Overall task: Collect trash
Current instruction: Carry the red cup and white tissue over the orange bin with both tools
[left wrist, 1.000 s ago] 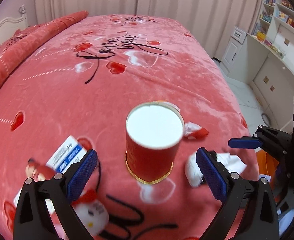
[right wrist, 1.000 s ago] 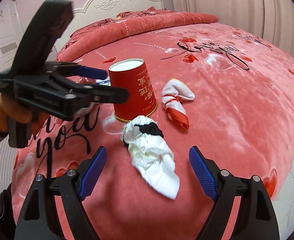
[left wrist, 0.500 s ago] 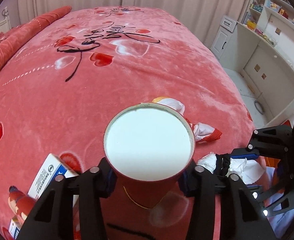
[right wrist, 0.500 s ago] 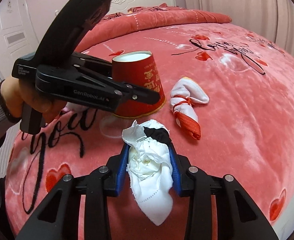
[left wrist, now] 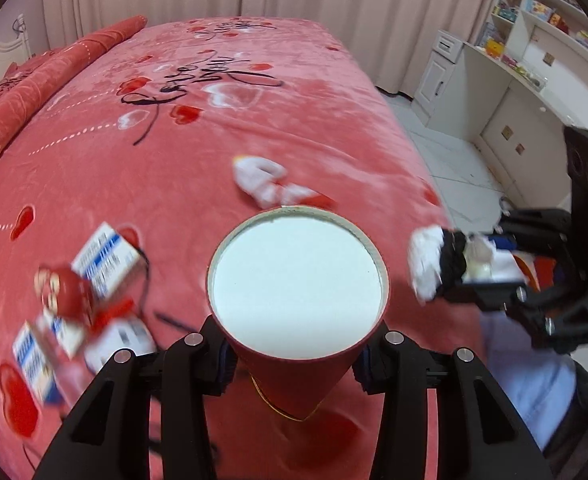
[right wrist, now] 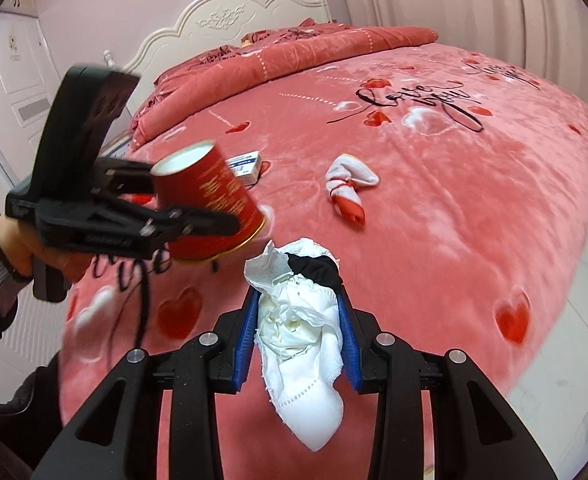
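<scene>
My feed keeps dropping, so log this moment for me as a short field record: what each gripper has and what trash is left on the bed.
left hand-held gripper: shut on red paper cup, lifted and tilted off the blanket
right hand-held gripper: shut on crumpled white tissue wad with black scrap
left on bed: white-and-red knotted cloth bundle; blue-and-white cardboard box; further blurred boxes and a red wrapper
surface: pink heart-print plush blanket
cup contents: not visible

I am looking at a pink heart-printed bedspread (right wrist: 434,208) lying over the bed, a white carved headboard (right wrist: 229,24) behind it, and white cabinets (left wrist: 506,120) standing alongside.
</scene>
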{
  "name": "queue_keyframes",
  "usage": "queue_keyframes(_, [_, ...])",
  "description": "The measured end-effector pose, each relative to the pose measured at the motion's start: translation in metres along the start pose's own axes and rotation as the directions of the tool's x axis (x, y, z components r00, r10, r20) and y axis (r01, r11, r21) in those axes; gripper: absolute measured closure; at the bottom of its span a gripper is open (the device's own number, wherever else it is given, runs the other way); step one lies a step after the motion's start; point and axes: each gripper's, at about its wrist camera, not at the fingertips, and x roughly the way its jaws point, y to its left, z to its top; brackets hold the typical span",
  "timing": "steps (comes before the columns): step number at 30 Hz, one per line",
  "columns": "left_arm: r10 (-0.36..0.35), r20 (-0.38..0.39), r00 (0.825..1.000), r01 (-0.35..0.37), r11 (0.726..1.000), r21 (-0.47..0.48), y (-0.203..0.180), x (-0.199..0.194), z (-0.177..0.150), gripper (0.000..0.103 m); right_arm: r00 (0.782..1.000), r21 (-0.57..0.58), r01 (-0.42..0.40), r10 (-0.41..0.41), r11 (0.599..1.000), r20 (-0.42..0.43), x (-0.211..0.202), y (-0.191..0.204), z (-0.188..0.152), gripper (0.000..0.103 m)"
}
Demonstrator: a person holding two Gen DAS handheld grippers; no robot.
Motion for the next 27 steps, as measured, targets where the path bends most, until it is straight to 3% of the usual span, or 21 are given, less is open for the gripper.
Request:
queue_keyframes(16, [0.001, 0.008, 1.000, -0.001, 1.000, 0.009, -0.124, -0.071, -0.083, 0.056, 0.999, 0.031, -0.031, 0.030, 0.999, 0.042, -0.124, 0.056, -0.093, 0.066])
queue_keyframes(27, [-0.044, 0.013, 0.999, 0.042, 0.995, 0.095, -0.197, -0.070, -0.084, 0.057, 0.993, 0.090, 0.008, -0.018, 0.996, 0.113, -0.192, 0.047, -0.136, 0.066])
